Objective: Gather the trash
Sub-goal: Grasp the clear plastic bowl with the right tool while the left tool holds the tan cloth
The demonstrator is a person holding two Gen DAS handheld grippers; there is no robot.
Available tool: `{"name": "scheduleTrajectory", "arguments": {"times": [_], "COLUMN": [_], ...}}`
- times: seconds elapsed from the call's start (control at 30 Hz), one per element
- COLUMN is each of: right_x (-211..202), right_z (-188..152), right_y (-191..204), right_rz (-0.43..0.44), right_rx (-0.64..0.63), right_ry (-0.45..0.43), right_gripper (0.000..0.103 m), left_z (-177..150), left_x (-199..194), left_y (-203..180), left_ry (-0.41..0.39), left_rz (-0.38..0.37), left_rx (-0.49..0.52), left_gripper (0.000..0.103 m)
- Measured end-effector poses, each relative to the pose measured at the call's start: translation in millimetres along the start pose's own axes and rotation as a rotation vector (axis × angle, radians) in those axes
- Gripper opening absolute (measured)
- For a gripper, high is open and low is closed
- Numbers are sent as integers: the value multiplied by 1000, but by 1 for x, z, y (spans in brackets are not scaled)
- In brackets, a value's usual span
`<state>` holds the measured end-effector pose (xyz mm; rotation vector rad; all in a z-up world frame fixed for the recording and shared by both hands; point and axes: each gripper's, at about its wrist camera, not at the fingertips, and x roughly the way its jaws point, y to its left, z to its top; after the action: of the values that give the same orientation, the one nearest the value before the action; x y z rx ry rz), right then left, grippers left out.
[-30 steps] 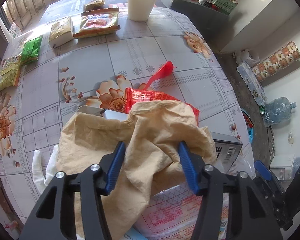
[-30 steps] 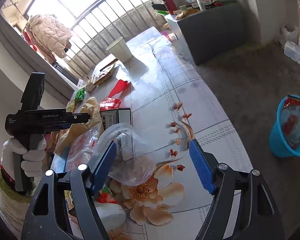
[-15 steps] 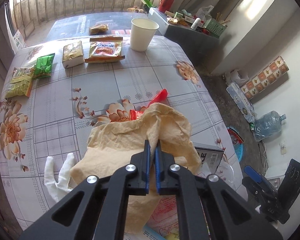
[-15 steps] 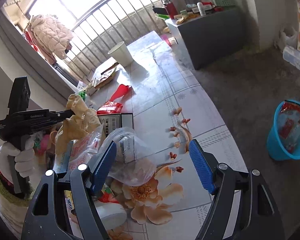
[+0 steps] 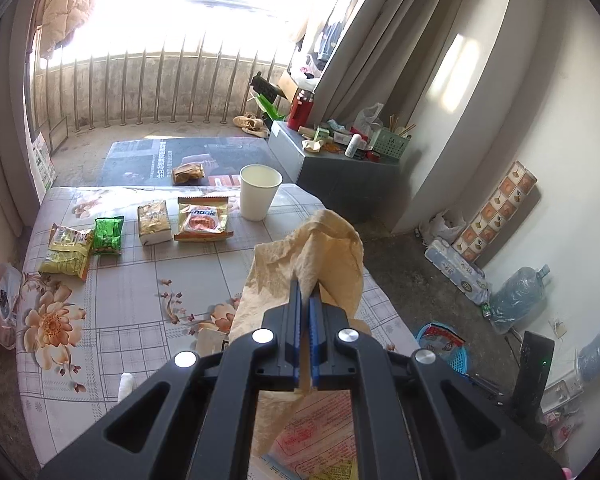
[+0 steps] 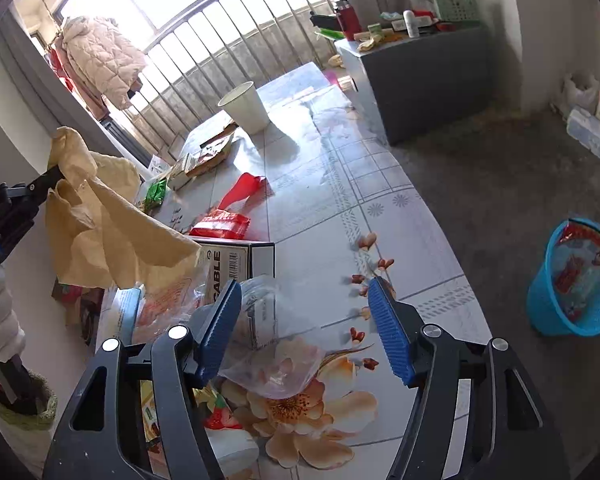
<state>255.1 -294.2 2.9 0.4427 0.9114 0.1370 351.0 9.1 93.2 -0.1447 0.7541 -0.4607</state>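
Observation:
My left gripper [image 5: 307, 292] is shut on a crumpled tan paper [image 5: 320, 252] and holds it lifted above the floral table [image 5: 112, 312]. The same paper [image 6: 104, 216] hangs in the air at the left of the right wrist view. My right gripper [image 6: 306, 312] is open and empty, low over a clear plastic bag [image 6: 276, 356] at the table's near end. A red wrapper [image 6: 228, 220] and a black and white box [image 6: 236, 260] lie behind the bag. A blue trash basket [image 6: 572, 280] stands on the floor to the right.
A white paper cup [image 5: 258, 192] and several snack packets [image 5: 202, 220] lie at the table's far end. A printed plastic sheet [image 5: 320, 432] lies under the left gripper. A grey cabinet [image 6: 420, 68] with clutter stands beyond the table. A water jug [image 5: 516, 296] sits by the wall.
My left gripper closed on the tan paper and lifted it up off the table, uncovering the red wrapper and box. My right gripper stayed open over the clear bag.

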Motion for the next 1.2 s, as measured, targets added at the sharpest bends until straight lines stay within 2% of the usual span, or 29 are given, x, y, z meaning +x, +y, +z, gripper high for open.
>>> {"name": "scheduleTrajectory", "arguments": {"times": [0.27,0.5,0.7,0.87,1.03,1.2], "right_x": [-18,14,45,35,28,10], "right_z": [8,17,16,13,-4,-20], "right_y": [14,10,18,12,-4,-20], "right_rz": [63,4,-31,-54,-110,-130], "right_rx": [-64,-41,-68,-67,-72,-60], "right_ry": [-84,30,114,125,178,181], "right_gripper": [61,61,62,62,49,46], "left_z": [10,15,8,2,0,-1], "left_x": [-38,-62,-51,-45,-42,-43], "left_y": [-3,-7,-11,-4,1,-1], "left_ry": [-118,-193,-160,-141,-133,-132], "left_rz": [-67,-106,-123,-135,-132,-130], "left_rx": [-17,-25,-14,-34,-38,-33], "left_gripper": [3,3,3,3,3,3]}}
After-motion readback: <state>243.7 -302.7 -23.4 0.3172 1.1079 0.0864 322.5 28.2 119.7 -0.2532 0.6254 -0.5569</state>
